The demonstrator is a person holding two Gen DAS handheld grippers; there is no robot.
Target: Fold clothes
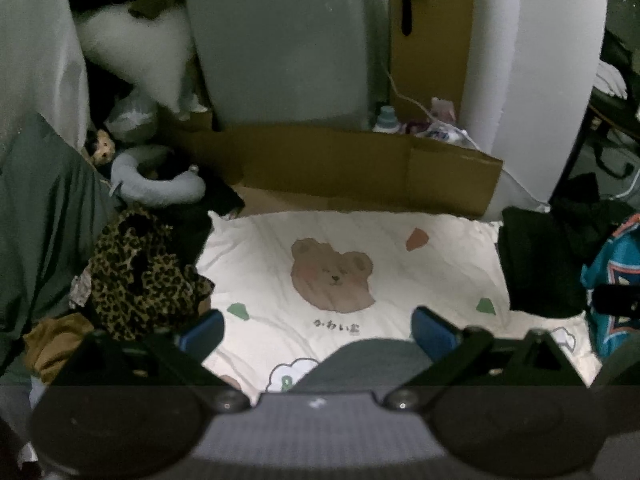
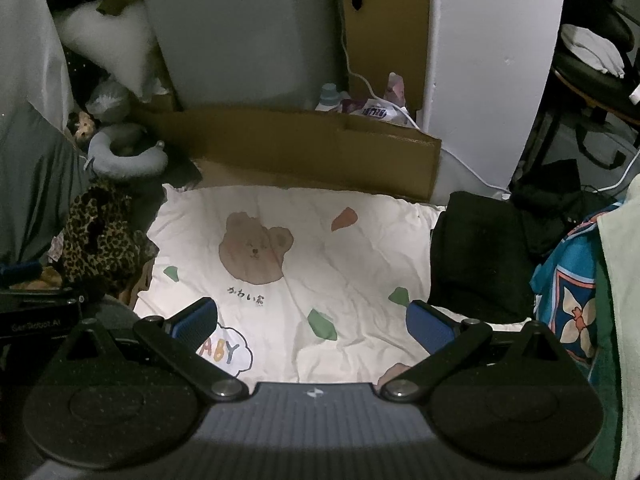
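A cream bedsheet with a brown bear print [image 1: 332, 276] [image 2: 256, 252] is the work surface. A leopard-print garment [image 1: 140, 276] [image 2: 100, 236] lies crumpled at its left edge. A folded black garment [image 1: 540, 264] [image 2: 480, 256] lies at its right edge. A teal patterned garment [image 1: 616, 272] [image 2: 568, 288] lies further right. My left gripper [image 1: 318, 330] is open and empty above the sheet's near part. My right gripper [image 2: 312, 320] is open and empty above the sheet. The left gripper's body shows at the left edge of the right wrist view [image 2: 36, 312].
A brown cardboard box [image 1: 360, 168] [image 2: 312, 148] stands behind the sheet, with a grey appliance [image 1: 280, 40] behind it. A grey neck pillow [image 1: 156, 184] and grey bedding [image 1: 44, 220] lie at the left. A white wall corner [image 2: 488, 60] and a chair [image 2: 592, 72] stand at the right.
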